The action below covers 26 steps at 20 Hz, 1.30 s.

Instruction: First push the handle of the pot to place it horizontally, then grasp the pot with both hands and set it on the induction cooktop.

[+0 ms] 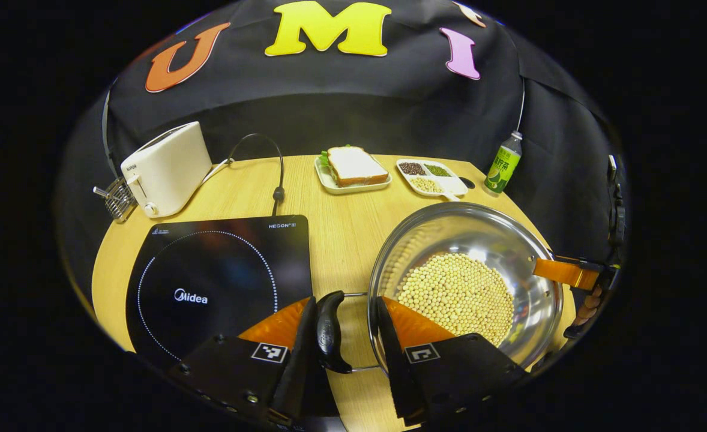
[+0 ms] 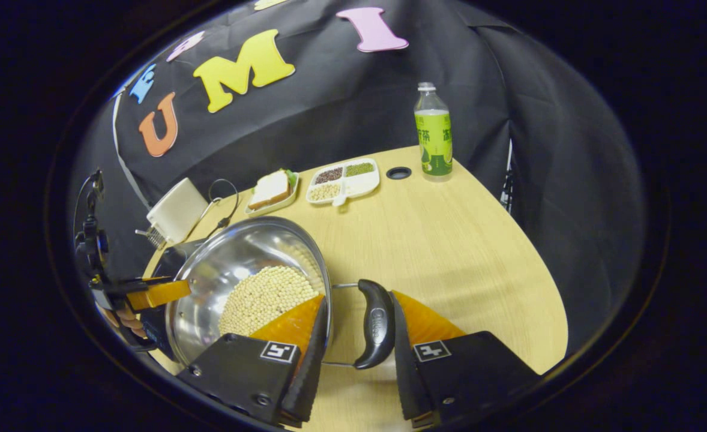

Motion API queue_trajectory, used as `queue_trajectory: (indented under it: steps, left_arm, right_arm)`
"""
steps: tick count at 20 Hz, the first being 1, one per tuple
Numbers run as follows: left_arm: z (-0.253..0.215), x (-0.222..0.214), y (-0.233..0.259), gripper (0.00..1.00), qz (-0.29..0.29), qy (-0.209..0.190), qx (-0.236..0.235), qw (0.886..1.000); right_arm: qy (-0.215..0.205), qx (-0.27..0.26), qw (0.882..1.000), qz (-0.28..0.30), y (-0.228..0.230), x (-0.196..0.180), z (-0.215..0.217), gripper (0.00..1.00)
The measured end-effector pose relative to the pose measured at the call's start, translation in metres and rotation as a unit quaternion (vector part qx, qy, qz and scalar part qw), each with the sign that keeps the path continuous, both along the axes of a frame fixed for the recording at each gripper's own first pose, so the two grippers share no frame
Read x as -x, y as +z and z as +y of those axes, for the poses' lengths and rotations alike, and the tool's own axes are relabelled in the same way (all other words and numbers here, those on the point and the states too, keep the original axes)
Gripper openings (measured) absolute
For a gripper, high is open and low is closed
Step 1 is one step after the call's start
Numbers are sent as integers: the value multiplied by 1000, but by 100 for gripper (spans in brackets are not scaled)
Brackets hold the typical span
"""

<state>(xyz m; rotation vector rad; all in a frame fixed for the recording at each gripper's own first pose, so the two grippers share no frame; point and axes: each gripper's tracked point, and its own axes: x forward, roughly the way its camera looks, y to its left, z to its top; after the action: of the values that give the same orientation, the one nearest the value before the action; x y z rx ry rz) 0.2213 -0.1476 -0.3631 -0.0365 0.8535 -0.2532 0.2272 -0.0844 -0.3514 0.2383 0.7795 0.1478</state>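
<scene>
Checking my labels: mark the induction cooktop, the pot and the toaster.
induction cooktop (image 1: 209, 282): left gripper view, middle of its glass top.
pot (image 1: 449, 231): left gripper view, bare inner wall above the beans.
toaster (image 1: 170, 165): left gripper view, its side.

In the left gripper view, the left claw (image 1: 347, 336) is straddling the pot's handle (image 1: 328, 331). The pot (image 1: 479, 240) is sitting just right of it on the worktop (image 1: 341, 228), the induction cooktop (image 1: 221, 270) lying to its left. Beyond it are standing a toaster (image 1: 167, 168), a sandwich plate (image 1: 353, 180), a divided tray (image 1: 431, 177) and a bottle (image 1: 502, 165).
</scene>
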Motion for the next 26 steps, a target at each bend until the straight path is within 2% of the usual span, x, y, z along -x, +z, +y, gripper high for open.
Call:
queue_trajectory:
  steps: [5,11,20,26]
  left_arm:
    - [14,7,27,56,-10,9,16,1000]
    - [60,11,61,56,-18,27,28,999]
    - [168,-2,117,56,-39,71,41,996]
    - [241,-14,112,55,-38,104,36,993]
  right_arm:
    - [4,16,1000,-16,35,10,12,55]
    - [19,14,1000,-16,74,13,54,55]
    - [58,19,997,-38,138,-6,166,55]
    - [86,13,996,-32,136,-26,244,55]
